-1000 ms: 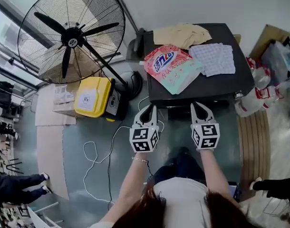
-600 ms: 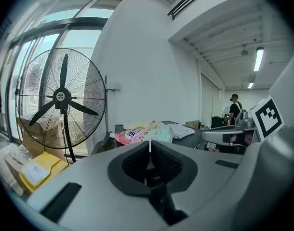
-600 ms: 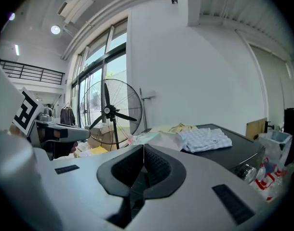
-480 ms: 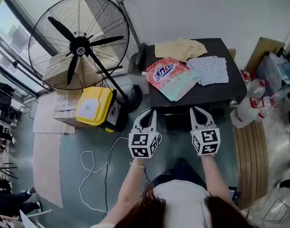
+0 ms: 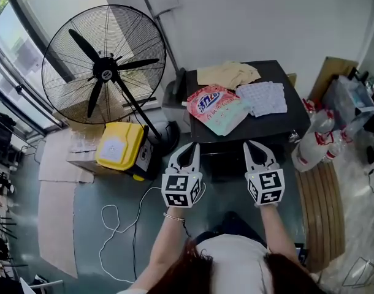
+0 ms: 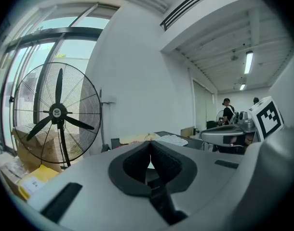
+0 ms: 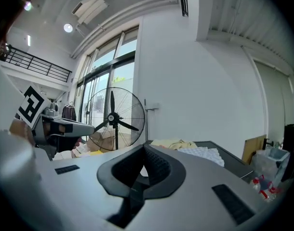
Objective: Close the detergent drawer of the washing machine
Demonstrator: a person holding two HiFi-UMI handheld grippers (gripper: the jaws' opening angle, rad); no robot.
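Note:
The black-topped washing machine (image 5: 285, 120) stands against the wall, its dark front (image 5: 227, 159) seen steeply from above. I cannot make out the detergent drawer on it. My left gripper (image 5: 192, 146) and right gripper (image 5: 249, 144) hang side by side just before the machine's front edge, pointing at it without touching. Both are shut with nothing between the pads. The left jaws have just finished closing. In the left gripper view the left gripper's (image 6: 149, 142) tips meet, and in the right gripper view so do the right gripper's (image 7: 144, 146).
A pink detergent bag (image 5: 216, 106), a beige cloth (image 5: 227, 73) and a white dotted cloth (image 5: 263, 97) lie on the machine's top. A large standing fan (image 5: 104, 63) and a yellow box (image 5: 116, 149) are to the left. A white cable (image 5: 113, 219) loops on the floor. Bottles and bags (image 5: 314, 138) crowd the right.
Both grippers have risen together in front of the machine and stay side by side. The head view has pulled back, so the machine looks smaller and farther.

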